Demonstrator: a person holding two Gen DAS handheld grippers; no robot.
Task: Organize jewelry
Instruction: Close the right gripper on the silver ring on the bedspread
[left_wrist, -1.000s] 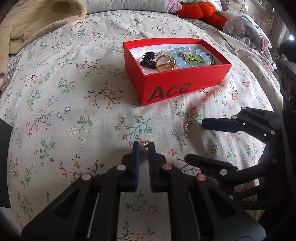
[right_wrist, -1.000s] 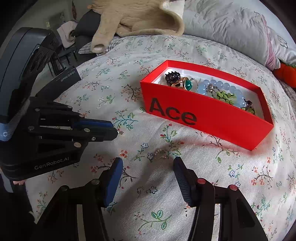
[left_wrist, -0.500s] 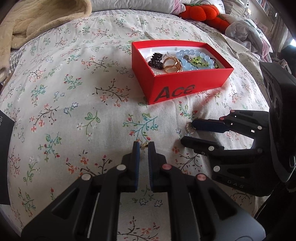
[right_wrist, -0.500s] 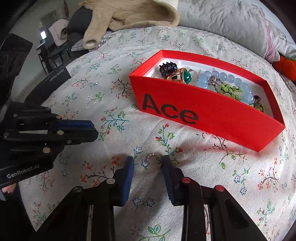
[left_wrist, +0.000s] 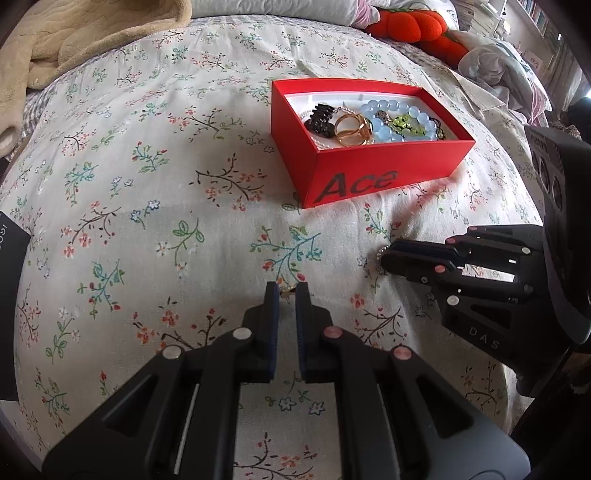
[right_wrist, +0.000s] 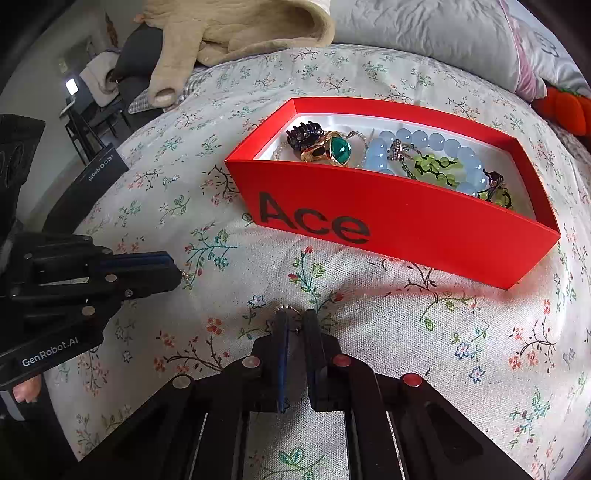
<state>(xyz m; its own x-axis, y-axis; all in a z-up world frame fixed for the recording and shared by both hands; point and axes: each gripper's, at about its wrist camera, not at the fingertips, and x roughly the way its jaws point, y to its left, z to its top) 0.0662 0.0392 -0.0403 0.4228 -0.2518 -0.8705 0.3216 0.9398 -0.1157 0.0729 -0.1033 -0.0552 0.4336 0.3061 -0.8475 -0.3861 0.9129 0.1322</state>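
A beige blanket (left_wrist: 74, 40) is seen bunched at the far left of the bed, and a black box (right_wrist: 86, 188) is laid near the left edge of the floral bedspread (left_wrist: 147, 184). The left gripper (left_wrist: 286, 291) is pressed down to the bedspread with its jaws drawn narrow, and a small gold piece (left_wrist: 287, 291) is pinched between the tips; what kind of piece it is cannot be told. To the right of it, the right gripper (right_wrist: 294, 319) is likewise lowered to the cloth, jaws brought nearly together, and a small beaded ring (right_wrist: 291, 314) is clamped between them, part of its loop showing past the tips. Beyond both grippers, the red box (right_wrist: 406, 229) marked "Ace" is set on the bedspread, well apart from the two held pieces. In it are gathered a dark hair claw (right_wrist: 304, 134), a gold ring with a green stone (right_wrist: 332, 149), a pale blue bead bracelet (right_wrist: 436, 144) and green beaded jewelry (right_wrist: 434, 166). At the far right, an orange plush toy (left_wrist: 406, 27) is seen beside a grey pillow (right_wrist: 443, 40)
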